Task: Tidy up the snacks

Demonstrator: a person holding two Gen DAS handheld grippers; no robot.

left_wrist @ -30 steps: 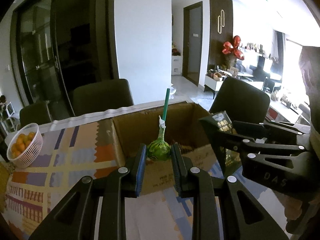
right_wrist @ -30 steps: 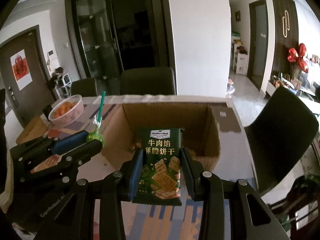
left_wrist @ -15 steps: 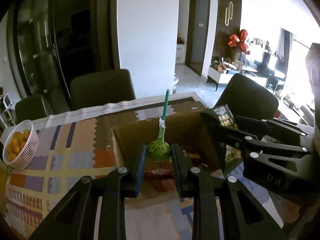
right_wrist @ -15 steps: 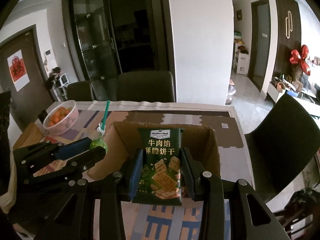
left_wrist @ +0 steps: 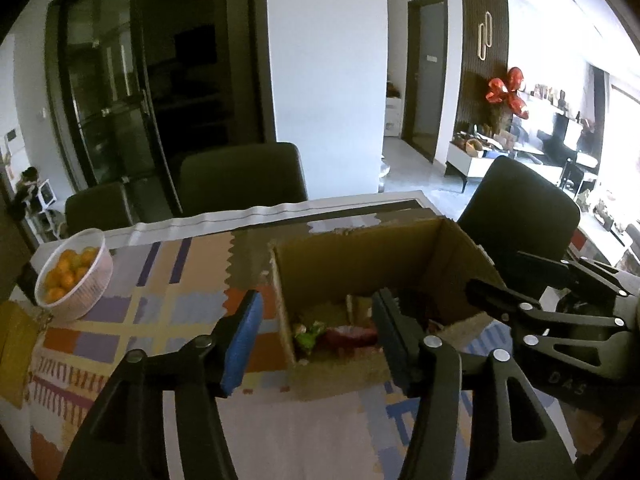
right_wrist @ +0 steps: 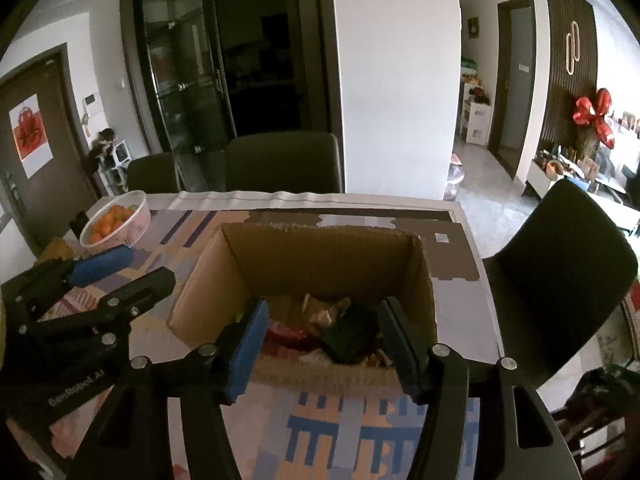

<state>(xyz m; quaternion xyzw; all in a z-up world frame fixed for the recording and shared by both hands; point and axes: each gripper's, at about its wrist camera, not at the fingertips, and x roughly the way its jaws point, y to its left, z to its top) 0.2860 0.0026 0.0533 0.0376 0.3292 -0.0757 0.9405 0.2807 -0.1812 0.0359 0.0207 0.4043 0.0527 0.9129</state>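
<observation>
An open cardboard box (left_wrist: 352, 264) (right_wrist: 320, 264) stands on the patterned tablecloth. Both grippers hover over its near side. My left gripper (left_wrist: 316, 320) has its jaws opening with nothing between them; below it the green lollipop (left_wrist: 307, 331) lies in the box beside a red packet (left_wrist: 352, 336). The jaws of my right gripper (right_wrist: 324, 332) are opening too, and the dark green biscuit packet (right_wrist: 352, 332) lies loose in the box among other wrappers. In each wrist view the other gripper shows at the side: the right gripper (left_wrist: 496, 272) and the left gripper (right_wrist: 150, 266).
A white basket of oranges (left_wrist: 72, 276) (right_wrist: 116, 224) sits at the table's far left. Dark chairs stand behind the table (right_wrist: 280, 164) and at its right side (right_wrist: 560, 272). A yellow object (left_wrist: 16, 344) lies at the left edge.
Both grippers let go: the lollipop left the left jaws and the biscuit packet left the right jaws, and both now lie in the box. The jaws stand wider.
</observation>
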